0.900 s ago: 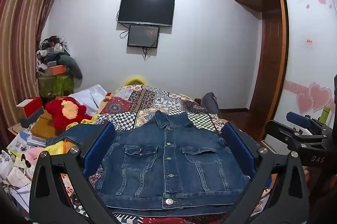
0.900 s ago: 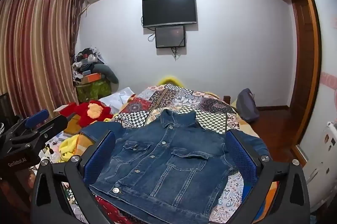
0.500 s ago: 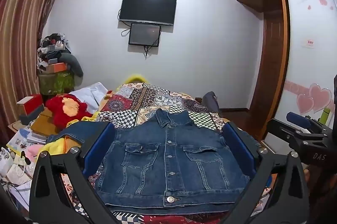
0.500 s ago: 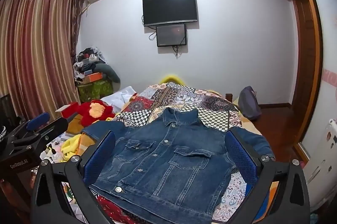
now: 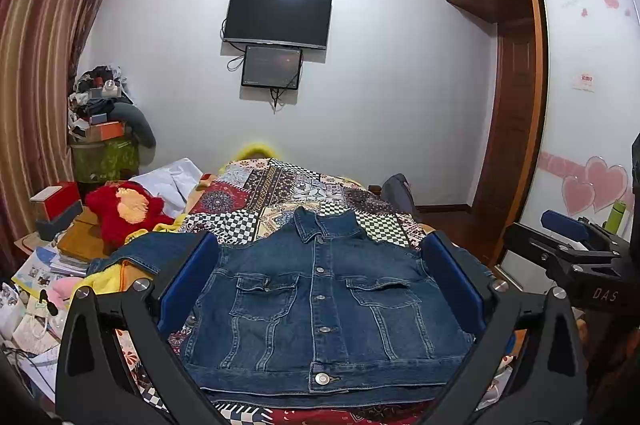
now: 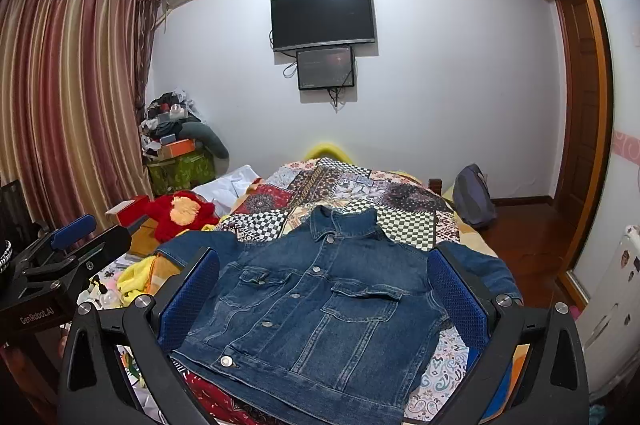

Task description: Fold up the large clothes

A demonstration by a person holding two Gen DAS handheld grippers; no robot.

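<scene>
- A dark blue denim jacket with metal buttons and two chest pockets lies flat and buttoned, front up, in the lower middle of both views, its collar pointing toward the far wall.
- It rests on a bed covered by a patchwork quilt of checkered and floral squares, which fills the middle of the frame behind the collar.
- The left gripper, black-framed with blue pads, has its fingers spread wide at the bottom of its own view; nothing sits between them, and the jacket shows in the gap.
- The right gripper is likewise spread wide and holds nothing, framing the jacket from the lower edge.
- In the left view the right gripper appears at the right edge; in the right view the left gripper appears at the left edge.
- One jacket sleeve lies out to the left, partly over yellow cloth.
- A red plush toy sits left of the quilt.
- A black wall-mounted television hangs at upper centre, with a smaller dark screen just below.
</scene>
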